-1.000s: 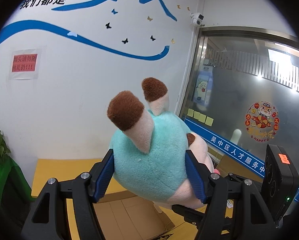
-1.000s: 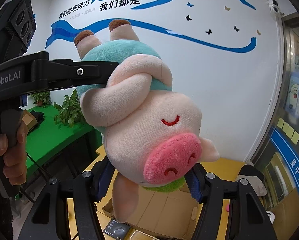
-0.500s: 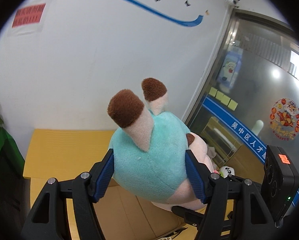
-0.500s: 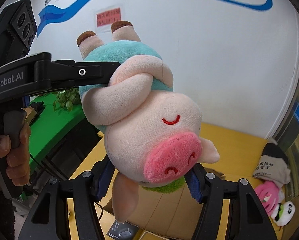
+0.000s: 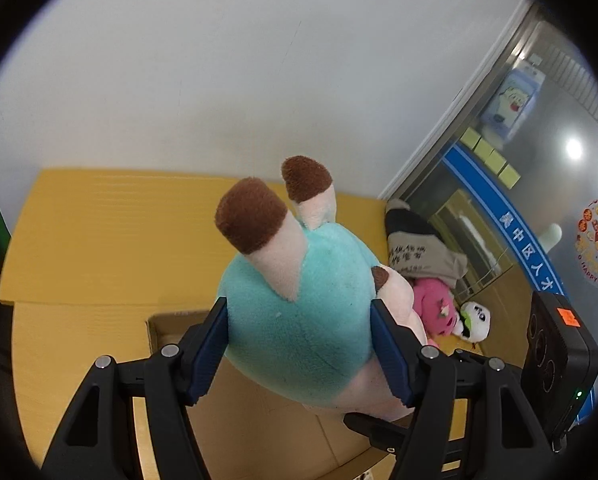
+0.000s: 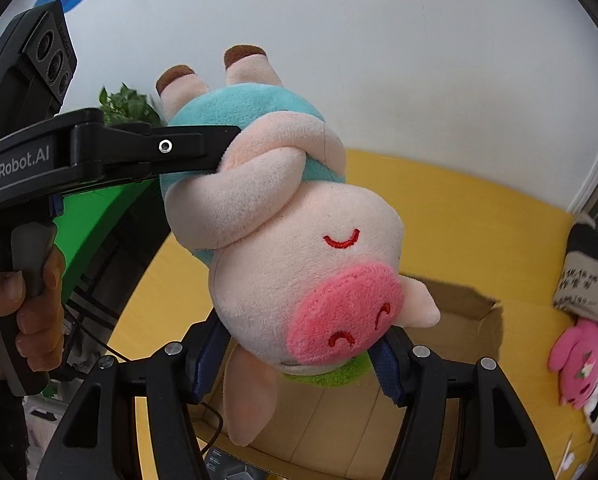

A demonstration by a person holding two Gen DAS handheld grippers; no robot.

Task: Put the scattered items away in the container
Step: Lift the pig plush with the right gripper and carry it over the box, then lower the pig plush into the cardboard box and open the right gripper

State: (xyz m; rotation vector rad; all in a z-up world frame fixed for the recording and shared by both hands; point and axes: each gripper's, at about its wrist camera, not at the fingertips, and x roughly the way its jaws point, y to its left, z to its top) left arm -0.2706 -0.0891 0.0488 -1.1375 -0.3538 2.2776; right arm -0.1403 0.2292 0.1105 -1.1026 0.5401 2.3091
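A plush pig (image 6: 299,248) with a teal body (image 5: 299,320) and brown hooves hangs upside down in the air. My left gripper (image 5: 299,344) is shut on its teal body. My right gripper (image 6: 299,364) is shut on its head, by the green patch under the snout. The left gripper's arm also shows in the right wrist view (image 6: 155,152), reaching in from the left. An open cardboard box (image 6: 471,312) sits below the pig on the yellow floor; it also shows in the left wrist view (image 5: 259,420).
A pink plush (image 5: 435,304), a white panda plush (image 5: 475,320) and a grey-and-black plush (image 5: 419,248) lie at the right by the glass wall. A white wall stands behind. A green table (image 6: 83,232) and cables are at the left.
Both grippers have tilted downward with the pig still held between them. The box, the floor and the plush toys at the right have come into view.
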